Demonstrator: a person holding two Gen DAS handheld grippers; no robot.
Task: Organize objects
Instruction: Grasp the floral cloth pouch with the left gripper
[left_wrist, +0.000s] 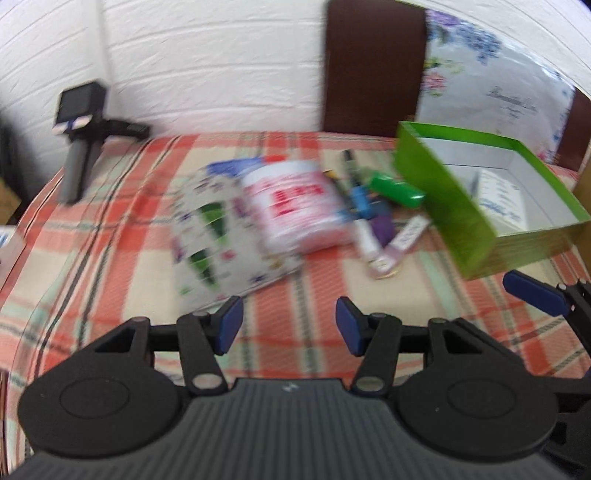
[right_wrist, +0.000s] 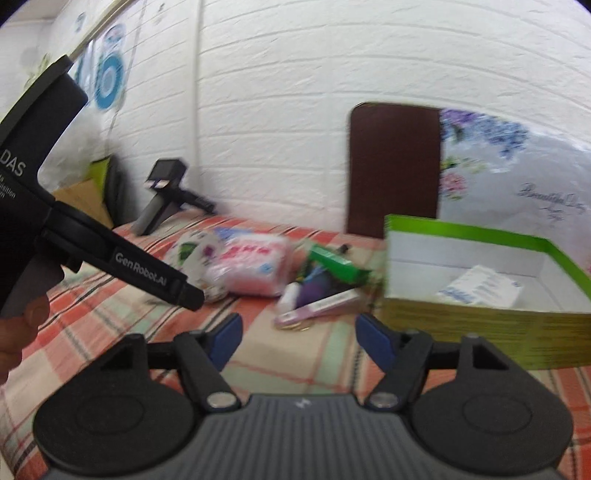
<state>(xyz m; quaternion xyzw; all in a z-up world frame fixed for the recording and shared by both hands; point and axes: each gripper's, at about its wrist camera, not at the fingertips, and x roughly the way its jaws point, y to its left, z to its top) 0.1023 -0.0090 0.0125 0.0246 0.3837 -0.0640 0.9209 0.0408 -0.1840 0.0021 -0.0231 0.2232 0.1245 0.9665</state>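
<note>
A pile of objects lies on the plaid bedspread (left_wrist: 110, 258): a patterned white packet (left_wrist: 218, 236), a pink-and-white wipes pack (left_wrist: 299, 206), a small green box (left_wrist: 397, 190), several pens (left_wrist: 356, 188) and a lilac tube (left_wrist: 402, 240). An open green box (left_wrist: 454, 214) stands to their right, with a white leaflet (left_wrist: 502, 201) inside. My left gripper (left_wrist: 290, 325) is open and empty, short of the pile. My right gripper (right_wrist: 299, 338) is open and empty, near the lilac tube (right_wrist: 317, 306) and the green box (right_wrist: 480, 317). Both views are blurred.
A black and grey handheld device (left_wrist: 79, 136) stands at the bed's far left by the white brick wall. A dark headboard (left_wrist: 373, 66) and a floral pillow (left_wrist: 491, 85) are behind the box. The left gripper's body (right_wrist: 110, 254) crosses the right wrist view.
</note>
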